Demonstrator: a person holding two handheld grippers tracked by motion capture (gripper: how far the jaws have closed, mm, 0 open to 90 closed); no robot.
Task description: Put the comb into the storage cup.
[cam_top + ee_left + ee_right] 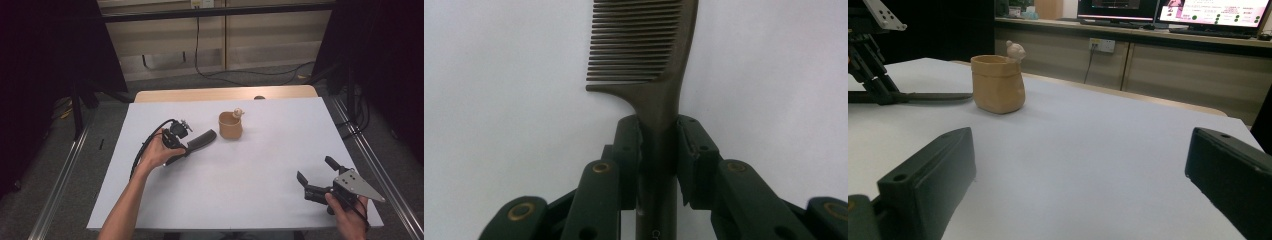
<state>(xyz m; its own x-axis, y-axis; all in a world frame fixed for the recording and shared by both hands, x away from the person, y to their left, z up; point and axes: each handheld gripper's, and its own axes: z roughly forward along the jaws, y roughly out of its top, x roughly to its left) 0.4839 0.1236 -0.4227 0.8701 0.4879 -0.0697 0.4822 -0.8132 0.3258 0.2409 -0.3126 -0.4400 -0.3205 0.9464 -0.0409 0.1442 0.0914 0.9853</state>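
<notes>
High view, item one: left gripper [189, 146], held in the person's left hand [161, 152] over the left-centre of the white table [260, 165]. Jaws pinched on the handle of a dark brown comb [201, 139], which lies low over the table and points toward the cup. Left gripper view confirms it: both pads press the comb [659, 75] handle from either side, the toothed end reaching beyond the tips, teeth facing left in that view. Whether the comb rests on the table or sits just above it is hard to judge.

Item two: tan cup [230, 125], upright near the table's middle, just beyond the comb's tip and apart from it. A small pale figure [238, 113] sits at its rim.

Item three: right gripper [316, 175], held in the right hand [350, 212] at the near right corner, well apart from the cup. Jaws spread wide, nothing between them; right gripper view shows the cup [997, 83] farther off.
</notes>
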